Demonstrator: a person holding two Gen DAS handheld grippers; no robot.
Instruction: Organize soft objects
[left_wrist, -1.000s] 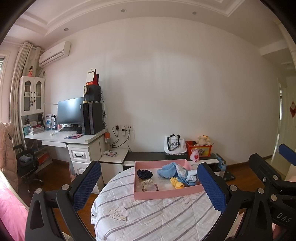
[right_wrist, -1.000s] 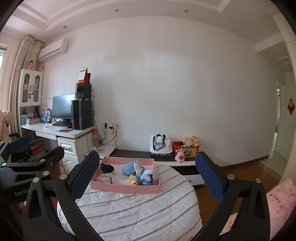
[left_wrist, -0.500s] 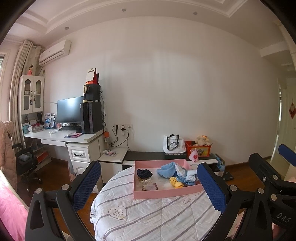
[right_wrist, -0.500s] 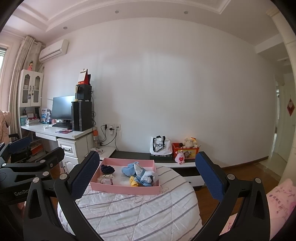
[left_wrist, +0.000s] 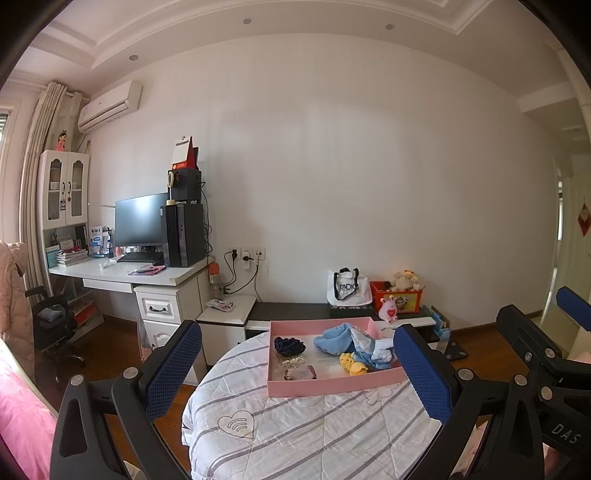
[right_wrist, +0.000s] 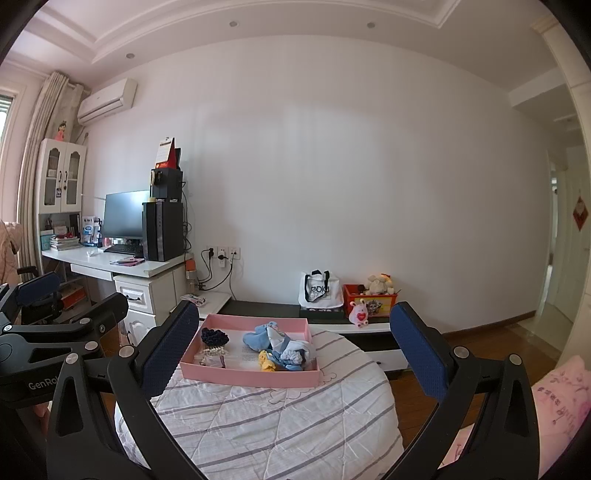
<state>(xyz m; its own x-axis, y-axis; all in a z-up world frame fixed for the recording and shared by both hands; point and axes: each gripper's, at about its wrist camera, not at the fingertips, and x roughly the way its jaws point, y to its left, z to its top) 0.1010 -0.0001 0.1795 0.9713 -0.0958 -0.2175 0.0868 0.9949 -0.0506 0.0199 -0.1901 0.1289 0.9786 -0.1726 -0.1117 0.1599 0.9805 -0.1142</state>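
A pink tray (left_wrist: 332, 386) sits on a round table with a striped quilted cover (left_wrist: 295, 435). In the tray lie a dark blue scrunchie (left_wrist: 289, 345), a light blue cloth pile (left_wrist: 338, 339), a yellow soft item (left_wrist: 351, 363) and a small pinkish item (left_wrist: 301, 373). The tray also shows in the right wrist view (right_wrist: 251, 376), with the blue cloths (right_wrist: 273, 341). My left gripper (left_wrist: 295, 369) is open and empty, short of the tray. My right gripper (right_wrist: 291, 354) is open and empty, also short of it.
A white desk (left_wrist: 122, 275) with monitor and computer tower stands at the left, with an office chair (left_wrist: 51, 328). A low bench (left_wrist: 295, 312) along the wall holds a tote bag (left_wrist: 347, 288) and a red toy box (left_wrist: 399, 295). Pink bedding (right_wrist: 554, 398) is at the right.
Both views have shifted slightly; the tray sits a little lower and closer in frame. Both grippers stay open and empty.
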